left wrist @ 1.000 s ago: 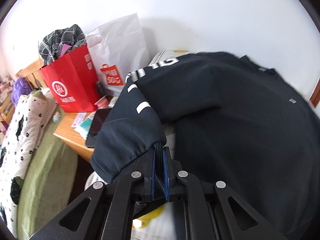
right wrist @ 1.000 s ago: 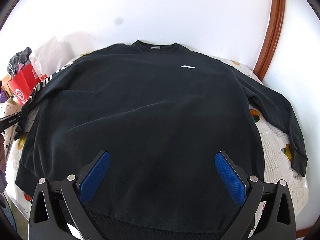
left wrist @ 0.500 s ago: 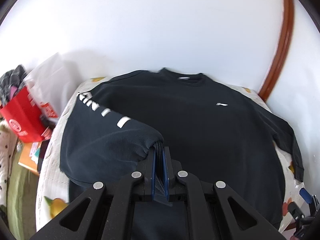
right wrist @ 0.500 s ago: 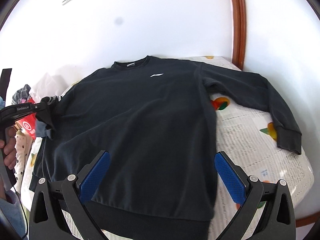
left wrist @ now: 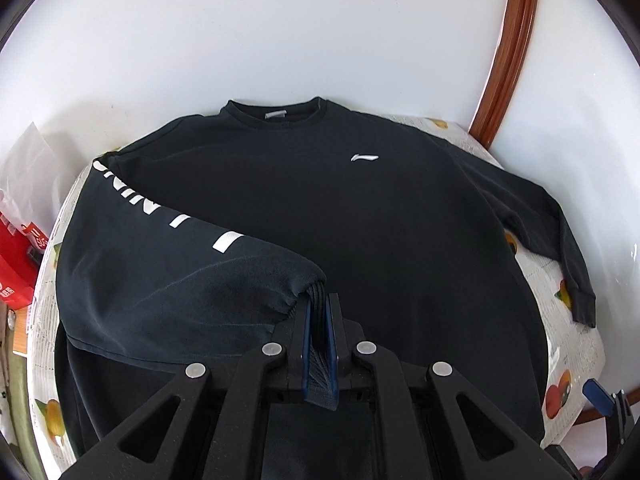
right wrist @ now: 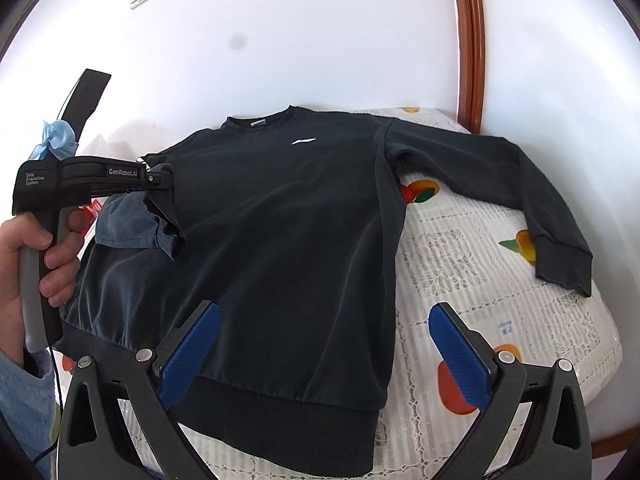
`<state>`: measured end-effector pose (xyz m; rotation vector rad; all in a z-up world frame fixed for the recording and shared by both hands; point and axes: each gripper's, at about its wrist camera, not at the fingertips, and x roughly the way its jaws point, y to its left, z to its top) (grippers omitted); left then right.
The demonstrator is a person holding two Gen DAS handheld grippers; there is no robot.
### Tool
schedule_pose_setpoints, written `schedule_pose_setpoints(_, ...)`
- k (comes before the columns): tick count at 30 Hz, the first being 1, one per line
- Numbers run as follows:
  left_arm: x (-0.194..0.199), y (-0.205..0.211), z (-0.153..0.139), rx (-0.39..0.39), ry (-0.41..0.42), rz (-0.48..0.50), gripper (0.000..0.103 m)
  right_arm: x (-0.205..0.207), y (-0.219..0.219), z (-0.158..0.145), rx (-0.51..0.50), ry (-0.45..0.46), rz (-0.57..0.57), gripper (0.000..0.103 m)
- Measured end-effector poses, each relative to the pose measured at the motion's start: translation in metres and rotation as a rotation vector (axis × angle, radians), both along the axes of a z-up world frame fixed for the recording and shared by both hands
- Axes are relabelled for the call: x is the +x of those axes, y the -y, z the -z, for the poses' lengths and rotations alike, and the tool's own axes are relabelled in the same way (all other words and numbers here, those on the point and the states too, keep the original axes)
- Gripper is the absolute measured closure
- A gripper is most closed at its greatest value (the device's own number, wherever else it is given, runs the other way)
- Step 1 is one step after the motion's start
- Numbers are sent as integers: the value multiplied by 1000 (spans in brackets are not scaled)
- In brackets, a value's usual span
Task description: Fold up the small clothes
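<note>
A black sweatshirt (left wrist: pixel 360 220) lies face up on a table, collar to the far side; it also shows in the right wrist view (right wrist: pixel 288 232). My left gripper (left wrist: pixel 319 308) is shut on the ribbed cuff (left wrist: pixel 316 344) of the sleeve with white lettering (left wrist: pixel 160 248), holding it lifted over the shirt's left side; the right wrist view shows that gripper (right wrist: pixel 160 184) with the sleeve hanging from it. My right gripper (right wrist: pixel 324 344) is open and empty above the hem (right wrist: pixel 280 412). The other sleeve (right wrist: pixel 500 172) lies spread out to the right.
A white tablecloth with fruit prints (right wrist: pixel 480 280) covers the table. A red bag (left wrist: pixel 16 264) and a white plastic bag (left wrist: pixel 24 176) stand off the left edge. A white wall and a brown wooden frame (left wrist: pixel 508 52) are behind.
My left gripper has carried the lettered sleeve's cuff from the left edge in over the shirt body. My right gripper has shifted right, still open.
</note>
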<state>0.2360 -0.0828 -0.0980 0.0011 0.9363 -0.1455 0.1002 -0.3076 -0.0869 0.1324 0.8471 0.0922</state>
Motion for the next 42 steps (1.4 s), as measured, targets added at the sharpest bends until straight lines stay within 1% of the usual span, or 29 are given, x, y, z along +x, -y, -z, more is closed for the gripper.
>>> schedule_pose_setpoints(5, -7, -8, 0, -37, 0, 23, 92, 4, -8, 7, 38, -12, -4, 7)
schedule_pose_setpoints(6, -11, -13, -1, -41, 4, 27, 85, 5, -11, 9, 51, -13, -10, 7)
schedule_pose_setpoints(7, -14, -16, -2, -44, 7, 27, 75, 7, -15, 10, 58, -15, -16, 10)
schedule_pose_setpoints(8, -18, -22, -3, -48, 16, 25, 69, 8, -20, 10, 61, -18, -23, 14)
schedule_pose_setpoints(9, -20, -27, -6, -47, 25, 23, 60, 9, -26, 10, 62, -18, -34, 16)
schedule_pose_setpoints(10, -23, -33, -7, -43, 37, 17, 58, 11, -31, 10, 62, -19, -45, 19)
schedule_pose_setpoints(12, -31, -48, -10, -23, 62, 2, 58, 17, -46, 8, 69, -19, -77, 22)
schedule_pose_setpoints(13, -34, -57, -10, -16, 69, -10, 58, 20, -53, 6, 72, -20, -91, 26)
schedule_pose_setpoints(14, -37, -69, -8, -9, 71, -29, 57, 24, -62, 5, 74, -22, -111, 30)
schedule_pose_setpoints(17, -42, -103, -1, -1, 57, -90, 56, 43, -89, -1, 54, -23, -170, 36)
schedule_pose_setpoints(21, -48, -155, 17, 34, 23, -194, 52, 71, -119, -2, 19, -26, -209, 36)
schedule_pose_setpoints(23, -51, -179, 28, 46, -2, -246, 51, 87, -128, 1, 35, -47, -222, 36)
schedule_pose_setpoints(25, -53, -202, 42, 37, -34, -287, 50, 105, -136, 6, 61, -74, -229, 36)
schedule_pose_setpoints(28, -55, -224, 61, 18, -68, -317, 50, 133, -144, 15, 81, -113, -220, 36)
schedule_pose_setpoints(30, -58, -232, 68, 7, -67, -323, 50, 153, -149, 25, 84, -150, -208, 36)
schedule_pose_setpoints(34, -59, -239, 78, -9, -56, -315, 50, 183, -155, 43, 90, -182, -191, 36)
schedule_pose_setpoints(36, -58, -237, 80, -2, -43, -309, 49, 195, -156, 52, 109, -204, -188, 42)
schedule_pose_setpoints(37, -56, -237, 80, 5, -40, -306, 48, 200, -157, 56, 118, -216, -185, 50)
schedule_pose_setpoints(38, -55, -235, 81, 11, -41, -307, 47, 204, -158, 59, 124, -228, -192, 63)
schedule_pose_setpoints(39, -55, -234, 81, 16, -42, -309, 47, 208, -162, 62, 141, -244, -227, 74)
schedule_pose_setpoints(40, -54, -234, 81, 21, -43, -311, 46, 210, -165, 64, 154, -248, -251, 94)
schedule_pose_setpoints(41, -54, -233, 81, 27, -44, -312, 46, 212, -167, 63, 156, -247, -268, 94)
schedule_pose_setpoints(42, -54, -233, 81, 30, -45, -313, 46, 213, -169, 59, 150, -228, -279, 94)
